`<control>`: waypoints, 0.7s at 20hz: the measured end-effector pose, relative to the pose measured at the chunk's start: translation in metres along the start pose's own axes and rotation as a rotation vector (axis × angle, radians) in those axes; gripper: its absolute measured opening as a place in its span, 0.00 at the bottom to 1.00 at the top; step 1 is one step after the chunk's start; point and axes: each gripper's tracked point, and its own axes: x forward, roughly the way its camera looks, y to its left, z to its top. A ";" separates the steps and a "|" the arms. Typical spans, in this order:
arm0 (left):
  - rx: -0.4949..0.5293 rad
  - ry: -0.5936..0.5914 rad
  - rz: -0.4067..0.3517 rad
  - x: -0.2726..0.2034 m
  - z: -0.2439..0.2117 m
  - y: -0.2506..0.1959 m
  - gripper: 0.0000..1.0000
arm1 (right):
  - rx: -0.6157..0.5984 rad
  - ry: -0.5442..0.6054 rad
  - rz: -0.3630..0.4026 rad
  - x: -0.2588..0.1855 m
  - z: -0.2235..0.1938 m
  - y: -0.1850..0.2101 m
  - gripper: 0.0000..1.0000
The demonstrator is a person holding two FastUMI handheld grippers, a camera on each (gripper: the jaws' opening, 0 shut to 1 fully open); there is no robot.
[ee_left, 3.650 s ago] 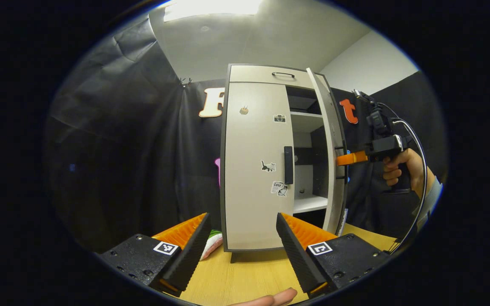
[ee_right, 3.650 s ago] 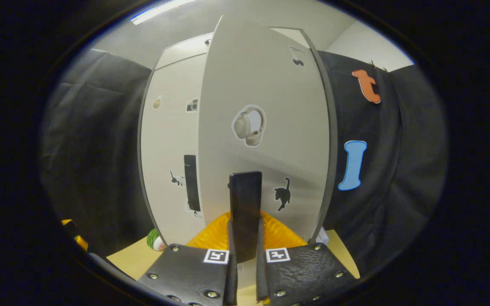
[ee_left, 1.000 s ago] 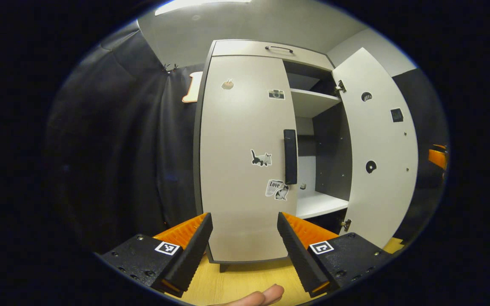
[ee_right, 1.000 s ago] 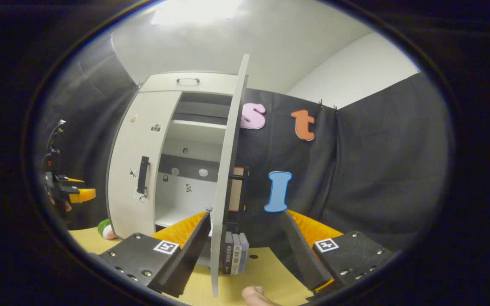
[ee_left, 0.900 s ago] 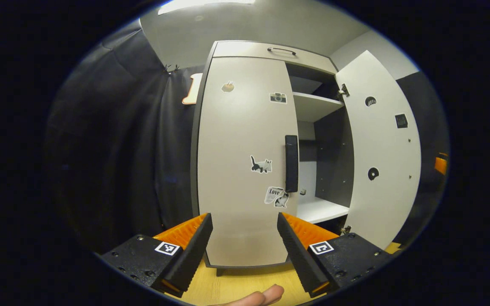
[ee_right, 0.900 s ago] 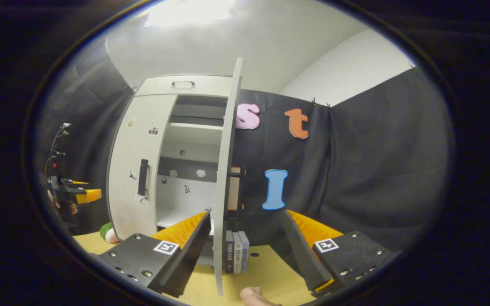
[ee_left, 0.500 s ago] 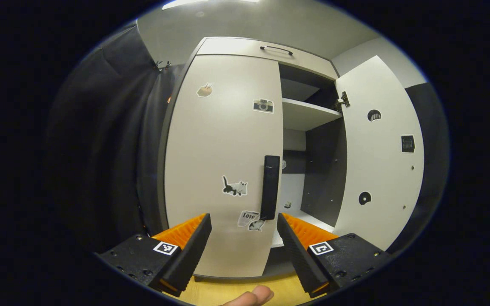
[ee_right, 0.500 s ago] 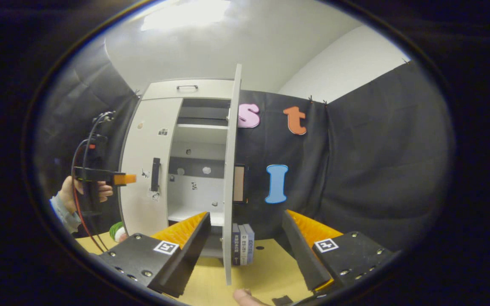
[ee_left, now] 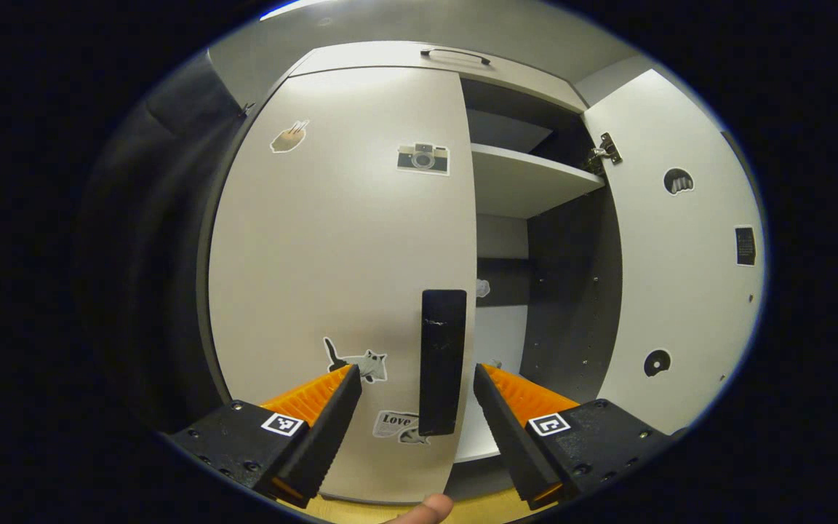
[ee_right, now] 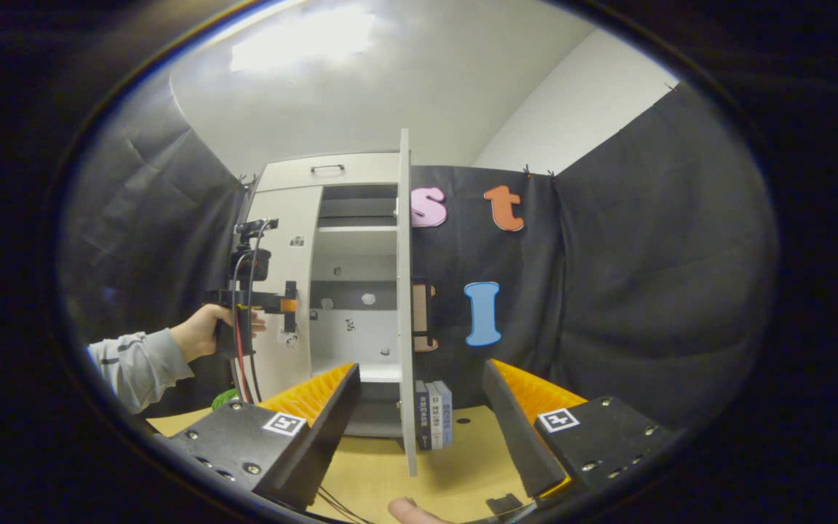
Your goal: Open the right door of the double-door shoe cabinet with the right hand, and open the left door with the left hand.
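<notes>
1. R door [ee_right: 405,291]: now swung wide; R tongs [ee_right: 419,407] have let go, open, backed off.
2. L tongs [ee_left: 413,407]: open, have closed in, straddling L door [ee_left: 339,255] handle [ee_left: 442,360]. Next: clamp, pull.

One shoe cabinet [ee_right: 295,218], two doors, two tools.

Beside the cabinet: one shut left door [ee_left: 339,240] bearing four stickers and one handle [ee_left: 442,362], one open right door [ee_right: 404,291], one drawer handle [ee_left: 455,53] on top, three books [ee_right: 434,413] by the base.
</notes>
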 end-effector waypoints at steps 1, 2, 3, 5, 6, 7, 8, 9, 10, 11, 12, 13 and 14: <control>0.015 0.013 0.021 0.007 -0.003 0.002 0.96 | 0.010 0.003 -0.002 -0.003 -0.003 -0.002 1.00; 0.033 0.035 0.027 0.014 -0.009 0.000 0.95 | 0.024 0.006 0.001 -0.005 -0.006 -0.002 1.00; 0.043 0.053 0.023 0.019 -0.013 -0.002 0.92 | 0.039 0.010 0.003 -0.006 -0.011 -0.003 1.00; 0.061 0.047 0.061 0.017 -0.010 -0.001 0.79 | 0.050 0.024 0.027 -0.009 -0.018 0.000 1.00; 0.072 0.046 0.073 0.024 -0.008 -0.003 0.71 | 0.057 0.032 0.066 -0.014 -0.020 0.007 1.00; 0.076 0.046 0.080 0.025 -0.007 -0.003 0.68 | 0.064 0.038 0.086 -0.015 -0.024 0.012 0.98; 0.075 0.056 0.079 0.023 -0.007 -0.005 0.64 | 0.064 0.042 0.080 -0.016 -0.025 0.008 0.98; 0.067 0.047 0.071 0.027 -0.007 -0.007 0.57 | 0.058 0.042 0.071 -0.014 -0.026 0.005 0.99; 0.051 0.050 0.065 0.027 -0.008 -0.012 0.48 | 0.053 0.043 0.064 -0.013 -0.027 0.004 0.98; 0.053 0.056 0.076 0.025 -0.009 -0.011 0.38 | 0.052 0.047 0.058 -0.014 -0.029 0.004 0.99; 0.044 0.049 0.087 0.027 -0.008 -0.011 0.33 | 0.057 0.049 0.054 -0.014 -0.030 0.004 0.99; 0.045 0.060 0.096 0.026 -0.010 -0.010 0.29 | 0.065 0.051 0.053 -0.016 -0.030 0.004 0.98; 0.038 0.060 0.103 0.025 -0.010 -0.010 0.27 | 0.072 0.051 0.052 -0.017 -0.030 0.003 0.99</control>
